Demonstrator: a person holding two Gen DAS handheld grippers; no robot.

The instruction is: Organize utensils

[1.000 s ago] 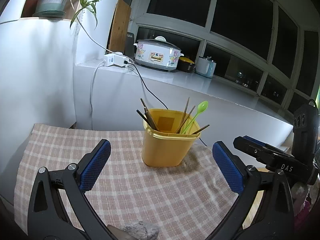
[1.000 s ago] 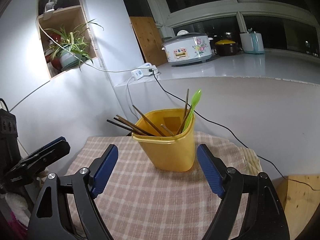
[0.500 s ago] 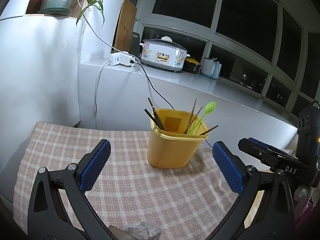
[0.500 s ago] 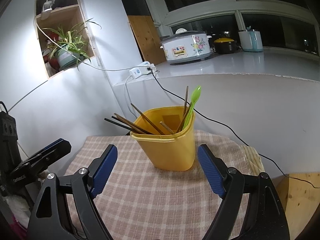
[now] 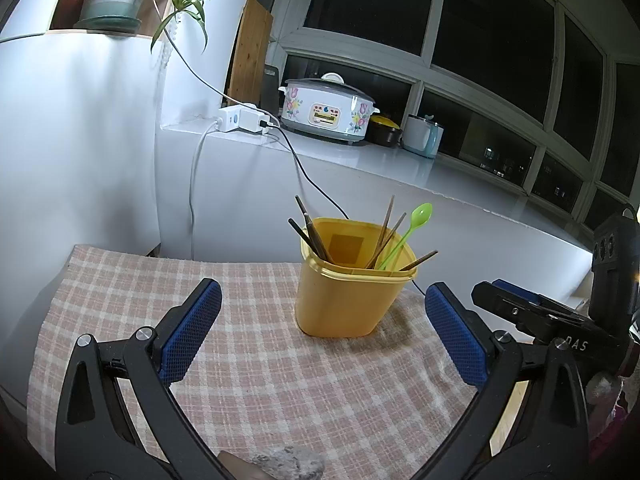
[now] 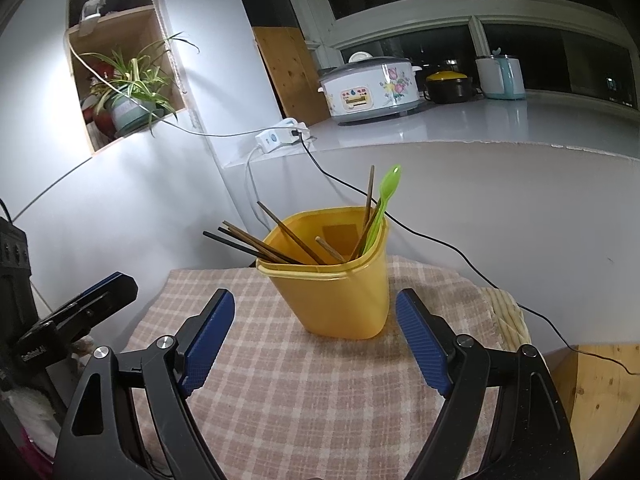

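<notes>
1. Standing upright on the checked cloth (image 5: 280,392), the yellow utensil holder (image 5: 347,300) holds dark chopsticks (image 6: 256,245) and a green plastic spoon (image 6: 382,200).
2. Left gripper (image 5: 322,330): jaws spread, nothing between them.
3. Right gripper (image 6: 316,338): jaws spread, near the holder without touching it.

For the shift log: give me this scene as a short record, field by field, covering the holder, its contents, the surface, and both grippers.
holder: yellow container, upright on the checked cloth
contents: brown chopsticks leaning out over the rim, one green spoon standing bowl up
loose utensils on cloth: none visible
left gripper: open, empty, short of the container
right gripper: open, empty, short of the container
background: rice cooker on the white counter
</notes>
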